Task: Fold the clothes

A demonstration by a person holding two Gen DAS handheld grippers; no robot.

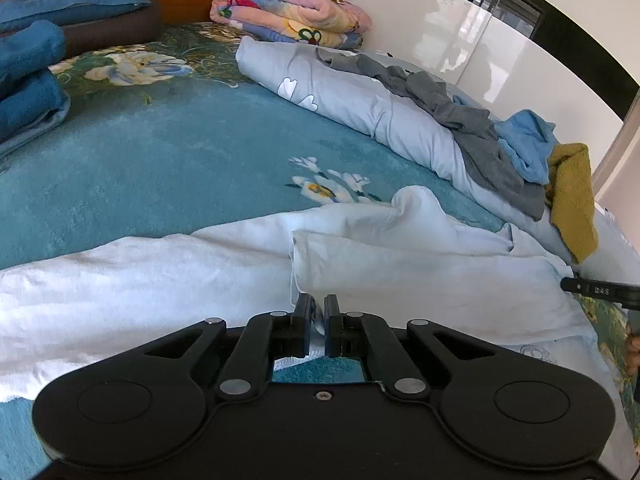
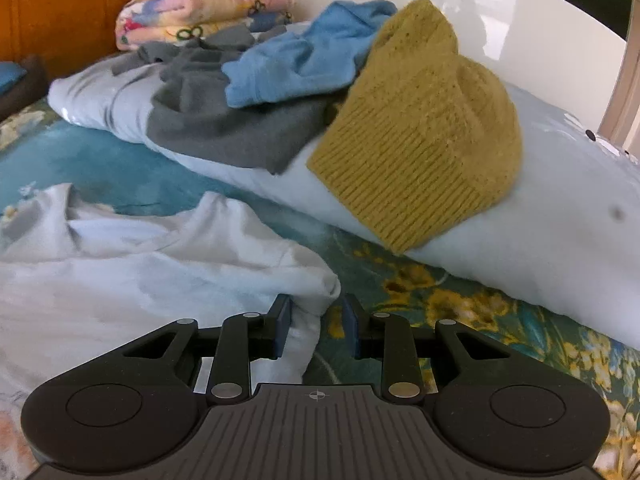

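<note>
1. White garment (image 1: 160, 280) spread across the near part of the bed (image 1: 160, 152), on a teal floral bedspread; one part folded over onto itself at the middle, with a raised bump at the far edge.
2. Left gripper (image 1: 318, 322) pinched tight on a fold of the white garment, cloth caught between the blue pads.
3. Right gripper (image 2: 318, 326) partly parted, a bunched corner of the white garment (image 2: 160, 264) lying between the fingers beside the left pad; right pad apart from the cloth, over bare bedspread. No firm grip visible there.
4. Tip of the right gripper visible at the right edge of the left view, just beside the garment's right end.
5. Rolled pale blue duvet (image 2: 540, 248) beyond the garment, running along the white wall (image 1: 460, 40).
6. Piled on the duvet: grey garment (image 2: 208, 128), blue garment (image 2: 300, 64), mustard knit (image 2: 420, 140) hanging over the duvet's near side.
7. Folded floral quilt (image 1: 288, 12) at the far end near the orange headboard (image 2: 60, 12).
8. Blue pillows (image 1: 32, 68) at the far left of the bed.
</note>
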